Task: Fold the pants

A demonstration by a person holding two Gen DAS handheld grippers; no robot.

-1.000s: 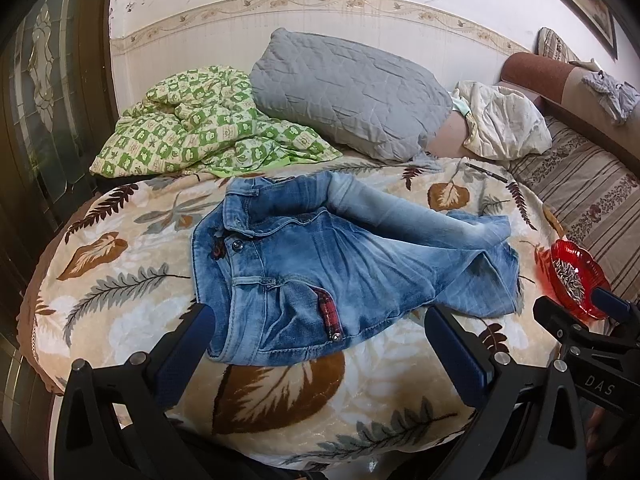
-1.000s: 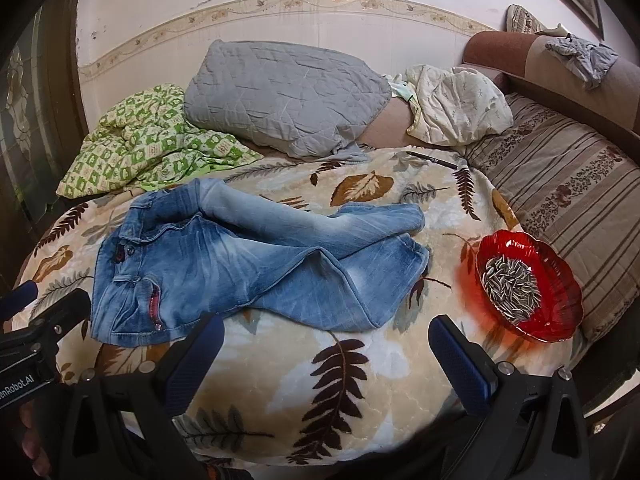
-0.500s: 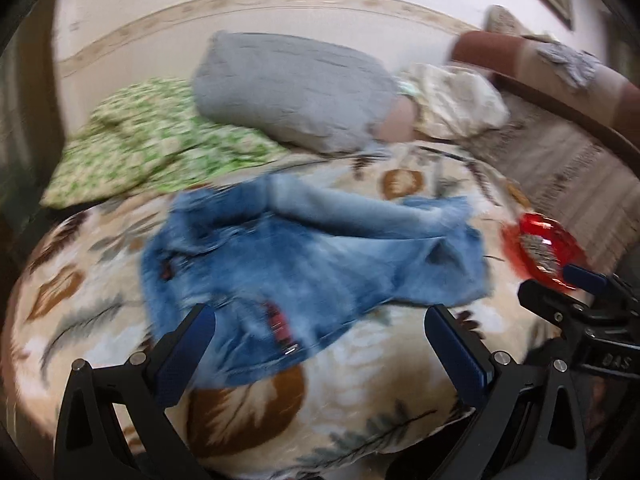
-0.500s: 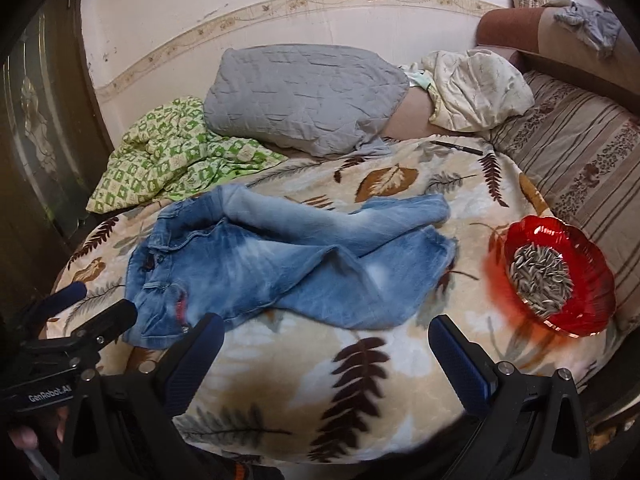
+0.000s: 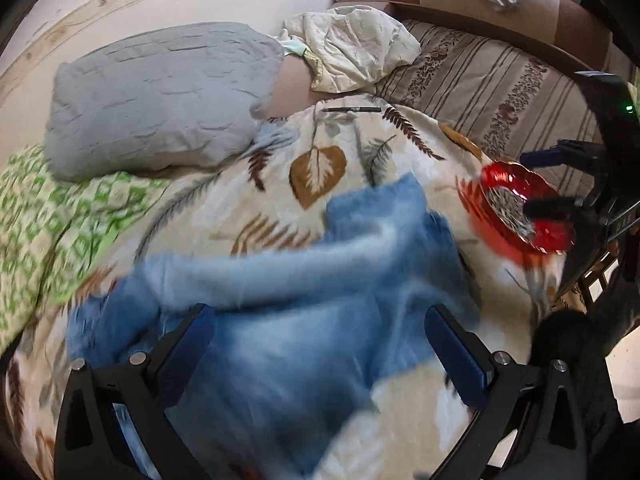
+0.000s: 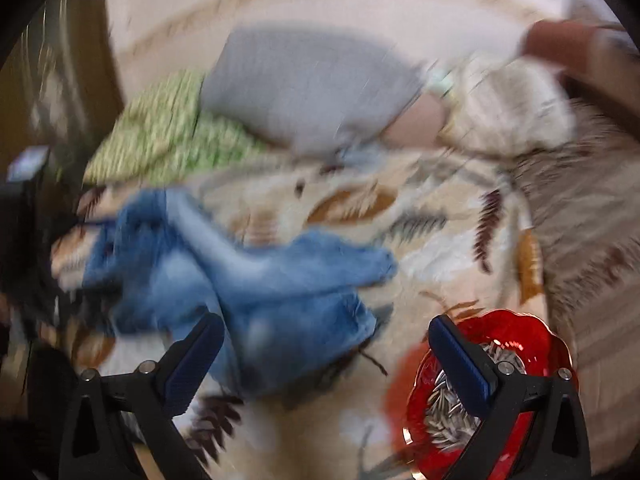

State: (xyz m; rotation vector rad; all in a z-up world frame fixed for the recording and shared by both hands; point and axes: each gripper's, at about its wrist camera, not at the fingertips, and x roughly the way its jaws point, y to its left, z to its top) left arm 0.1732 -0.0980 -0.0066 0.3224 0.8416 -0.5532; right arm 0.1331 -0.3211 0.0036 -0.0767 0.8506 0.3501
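left gripper (image 5: 318, 354): jaws wide, over jeans (image 5: 288, 320) | right gripper (image 6: 326, 364): jaws wide, jeans' hem between, untouched

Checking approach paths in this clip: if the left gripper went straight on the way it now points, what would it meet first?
Most likely the blue jeans. The left gripper is open, and the denim fills the space between and just ahead of its fingers on the leaf-print blanket. The picture is motion-blurred, so depth is uncertain.
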